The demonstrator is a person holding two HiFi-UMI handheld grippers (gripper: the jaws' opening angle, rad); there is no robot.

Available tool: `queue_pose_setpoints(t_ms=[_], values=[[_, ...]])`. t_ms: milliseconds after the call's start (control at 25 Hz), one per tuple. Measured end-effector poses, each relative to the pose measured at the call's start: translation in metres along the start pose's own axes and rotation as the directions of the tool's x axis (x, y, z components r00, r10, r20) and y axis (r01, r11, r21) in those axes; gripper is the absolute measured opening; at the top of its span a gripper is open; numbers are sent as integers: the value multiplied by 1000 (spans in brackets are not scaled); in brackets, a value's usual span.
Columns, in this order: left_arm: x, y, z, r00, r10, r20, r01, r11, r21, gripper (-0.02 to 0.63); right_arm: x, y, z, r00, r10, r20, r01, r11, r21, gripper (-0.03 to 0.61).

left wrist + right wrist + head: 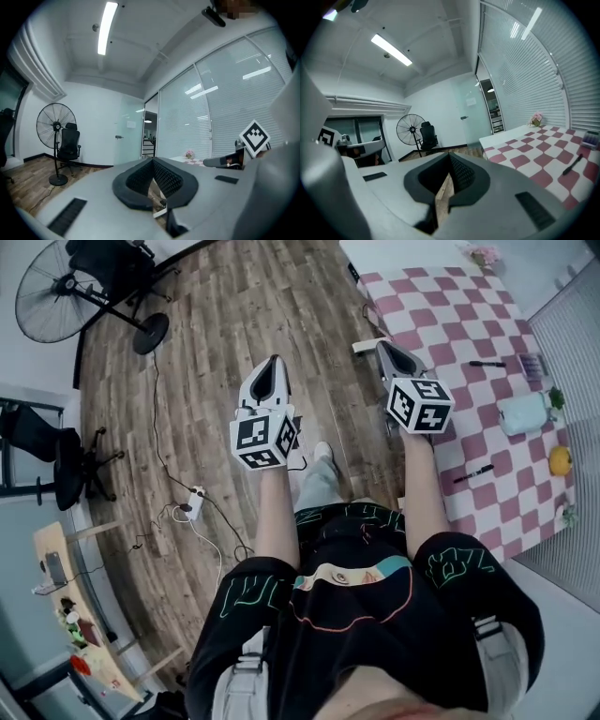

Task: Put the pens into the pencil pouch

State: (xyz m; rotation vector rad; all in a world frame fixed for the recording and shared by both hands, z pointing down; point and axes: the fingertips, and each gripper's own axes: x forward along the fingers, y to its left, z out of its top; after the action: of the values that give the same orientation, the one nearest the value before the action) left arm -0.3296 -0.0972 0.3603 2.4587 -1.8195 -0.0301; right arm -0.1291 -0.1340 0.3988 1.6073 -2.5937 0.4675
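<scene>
Jaws of left gripper (274,364) and right gripper (383,347) shut, empty; slim black pens (473,473) to their right seem light, stiff, slippery; we'd pinch mid-barrel.

Head view looks down; gripper views share fan (56,125)

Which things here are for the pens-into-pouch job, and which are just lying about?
Job: far pen, near pen, pale pouch, all on the checked table; left gripper and right gripper, both shut, empty.
Lying about: yellow fruit, purple box, flowers, fan, office chair, power strip.
</scene>
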Motion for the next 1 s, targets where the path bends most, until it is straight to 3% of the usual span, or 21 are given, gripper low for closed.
queue_pose_setpoints(t_ms=[320,680,840,1000], values=[[30,76,-20,997,73,-20,-74,996,-42,-2,92,28,-24,994,79,-70,-78,997,19,2],[69,175,-11,992,123,-5,-123,989,-87,0,190,74,-5,987,129,-101,-134,990,-49,2],[98,186,-7,997,77,6,-76,991,-112,-1,208,62,16,994,69,-81,-75,994,-76,2],[142,167,-11,999,-32,-14,30,991,-132,0,204,32,26,997,-24,-68,19,996,-85,3]])
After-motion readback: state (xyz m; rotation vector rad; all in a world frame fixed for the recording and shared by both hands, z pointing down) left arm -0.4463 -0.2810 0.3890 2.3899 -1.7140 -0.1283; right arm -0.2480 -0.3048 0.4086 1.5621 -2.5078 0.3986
